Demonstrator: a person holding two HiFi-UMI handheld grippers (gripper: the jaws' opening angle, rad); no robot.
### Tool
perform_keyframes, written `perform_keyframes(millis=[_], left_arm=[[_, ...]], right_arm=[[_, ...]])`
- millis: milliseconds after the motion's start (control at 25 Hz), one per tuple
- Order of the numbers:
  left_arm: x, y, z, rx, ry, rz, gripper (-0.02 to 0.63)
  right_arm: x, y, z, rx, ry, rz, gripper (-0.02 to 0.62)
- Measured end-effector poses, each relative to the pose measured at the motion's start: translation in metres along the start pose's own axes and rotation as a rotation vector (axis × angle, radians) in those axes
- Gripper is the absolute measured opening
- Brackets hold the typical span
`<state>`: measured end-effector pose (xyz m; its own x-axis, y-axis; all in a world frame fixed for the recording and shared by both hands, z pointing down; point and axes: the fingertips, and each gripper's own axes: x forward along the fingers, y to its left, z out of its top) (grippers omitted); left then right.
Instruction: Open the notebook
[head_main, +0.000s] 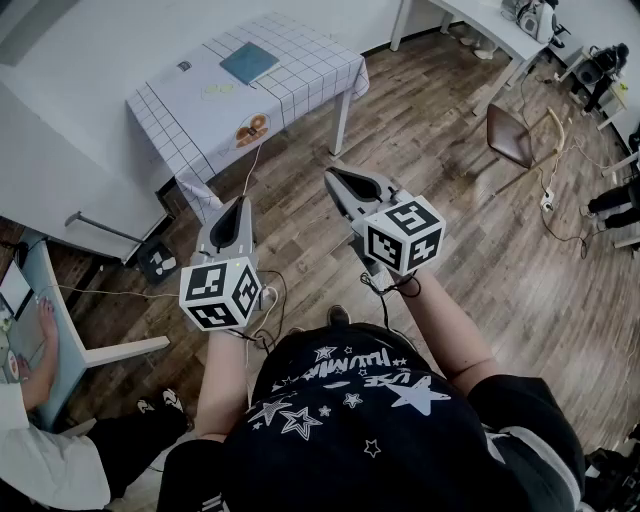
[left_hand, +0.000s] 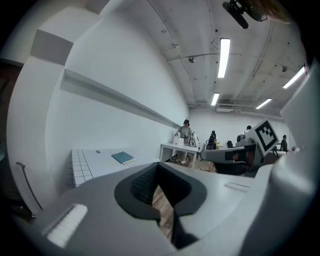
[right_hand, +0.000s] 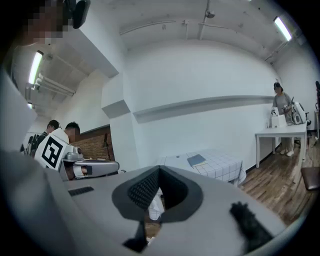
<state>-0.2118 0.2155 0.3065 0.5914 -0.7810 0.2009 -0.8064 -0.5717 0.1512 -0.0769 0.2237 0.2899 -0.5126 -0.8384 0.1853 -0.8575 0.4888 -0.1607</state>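
The closed blue notebook (head_main: 249, 62) is lying flat on the checked table (head_main: 185, 115), well ahead, sitting corner-on to the person, its long axis unclear; the left gripper (head_main: 239, 203) and right gripper (head_main: 333, 176) are hovering empty, jaws pressed together.

Teal notebook (head_main: 249, 62), white tablecloth (head_main: 300, 60) with dark grid, brown wood-grain floor (head_main: 450, 230).
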Motion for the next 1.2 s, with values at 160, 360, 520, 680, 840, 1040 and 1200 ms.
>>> perform_keyframes(millis=[160, 360, 520, 680, 840, 1040, 1200], left_arm=[[0.003, -0.002, 0.000, 0.009, 0.006, -0.014, 0.009], [0.008, -0.009, -0.003, 0.017, 0.014, -0.027, 0.009], [0.010, -0.010, -0.002, 0.026, 0.014, -0.023, 0.009], [0.012, -0.009, -0.008, 0.021, 0.030, -0.008, 0.009], [0.017, -0.011, -0.011, 0.023, 0.043, 0.011, 0.009], [0.028, -0.032, -0.012, 0.031, 0.011, -0.027, 0.009], [0.038, -0.046, -0.019, 0.031, 0.004, -0.028, 0.009]], right_arm=[[0.001, 0.001, 0.001, -0.005, 0.000, -0.001, 0.014], [0.000, -0.001, -0.003, -0.005, 0.009, 0.004, 0.014], [0.002, -0.005, -0.005, 0.011, 0.012, 0.012, 0.014], [0.005, -0.007, -0.010, 0.024, 0.015, 0.023, 0.014], [0.006, -0.015, -0.015, 0.070, 0.012, 0.040, 0.014], [0.003, -0.035, -0.019, 0.109, -0.013, 0.066, 0.014], [0.003, -0.050, -0.026, 0.120, -0.007, 0.092, 0.015]])
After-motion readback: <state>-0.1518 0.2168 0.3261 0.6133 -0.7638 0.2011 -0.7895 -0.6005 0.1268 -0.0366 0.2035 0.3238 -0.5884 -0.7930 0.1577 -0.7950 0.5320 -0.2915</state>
